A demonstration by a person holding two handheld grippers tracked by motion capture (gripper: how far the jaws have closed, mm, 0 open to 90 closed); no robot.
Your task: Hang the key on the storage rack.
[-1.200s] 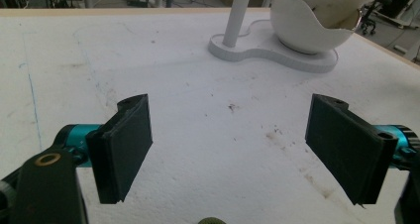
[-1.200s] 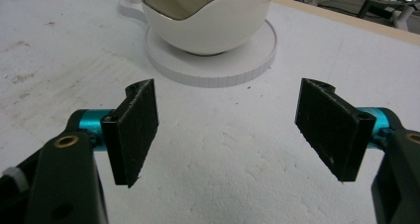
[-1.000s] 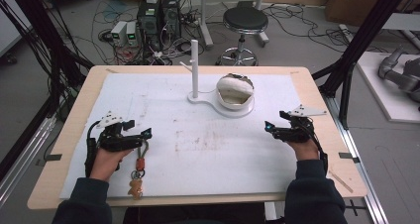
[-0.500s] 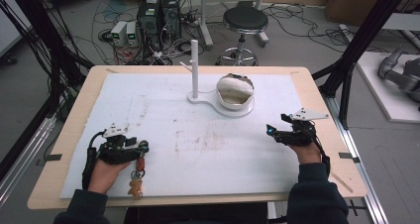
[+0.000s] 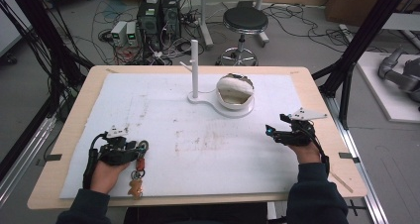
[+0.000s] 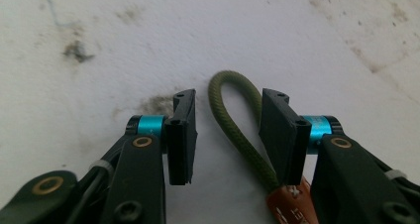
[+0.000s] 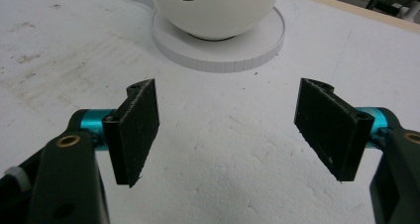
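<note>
Keychain (image 5: 137, 173) lies near the front left corner of the tabletop (image 5: 79, 110), on the stained white mat (image 5: 208, 149) that covers most of the board. It has an olive-green cord loop (image 6: 236, 130), an orange tag (image 6: 289, 208) and, nearest the front edge, a small tan figure (image 5: 134, 188).

Toward the back edge, about midway along it, a white stand (image 5: 220, 105) rests on the mat: an upright post (image 5: 194, 68) rises from its left end, and a white bowl-shaped holder (image 5: 235, 91) sits on its round disc at the right. Nothing lies on the open mat between this stand and either gripper. Beyond the table are a round stool (image 5: 244, 21), electronics boxes (image 5: 158, 13) and loose cables on the floor.

The left gripper (image 5: 137, 149) is low over the mat at the keychain's far end. In the left gripper view its jaws stand part-open on either side of the cord loop, which curves up between them closer to the right-hand pad; whether that pad touches the cord cannot be told, and the loop is not clamped.

The right gripper (image 5: 273, 130) is near the right edge, well apart from the keychain, its jaws spread wide and empty, pointed toward the stand's disc.
</note>
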